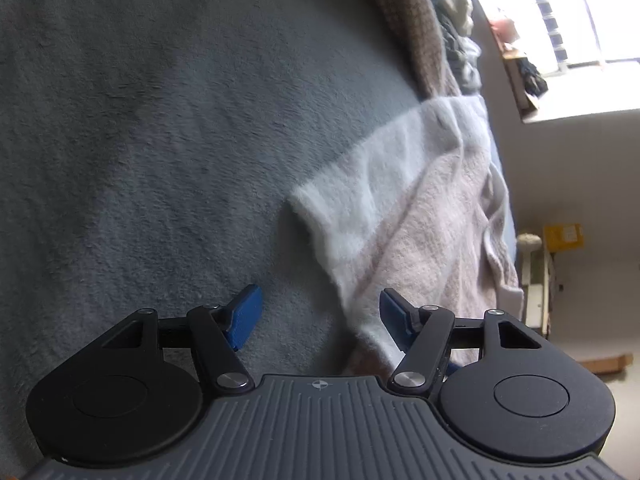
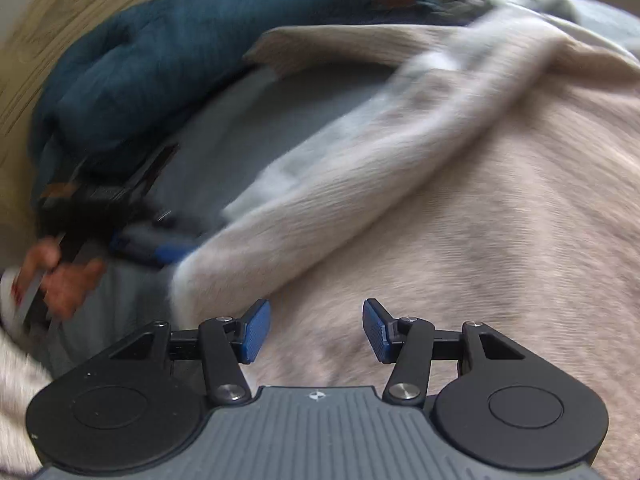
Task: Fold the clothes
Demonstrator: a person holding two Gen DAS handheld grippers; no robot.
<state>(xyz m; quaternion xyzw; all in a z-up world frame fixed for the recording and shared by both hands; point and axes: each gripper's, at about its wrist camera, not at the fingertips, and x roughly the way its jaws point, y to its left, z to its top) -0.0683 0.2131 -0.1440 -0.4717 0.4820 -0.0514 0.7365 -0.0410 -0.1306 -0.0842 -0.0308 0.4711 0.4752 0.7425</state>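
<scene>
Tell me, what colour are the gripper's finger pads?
Blue pads, clearest in the left wrist view.

Fuzzy beige knit sweater (image 2: 460,220) on matt grey fleecy blanket (image 1: 160,140); ribbed blue plastic fingers (image 1: 245,322).

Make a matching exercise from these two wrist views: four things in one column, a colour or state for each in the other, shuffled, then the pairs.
Things:
1. fuzzy garment
2. bed cover
3. quilted item
4. left tool

Colour or state:
A. grey
B. open, nothing between its pads
C. pale pinkish-beige and white
D. dark teal blue

Pairs: 1-C, 2-A, 3-D, 4-B
</scene>
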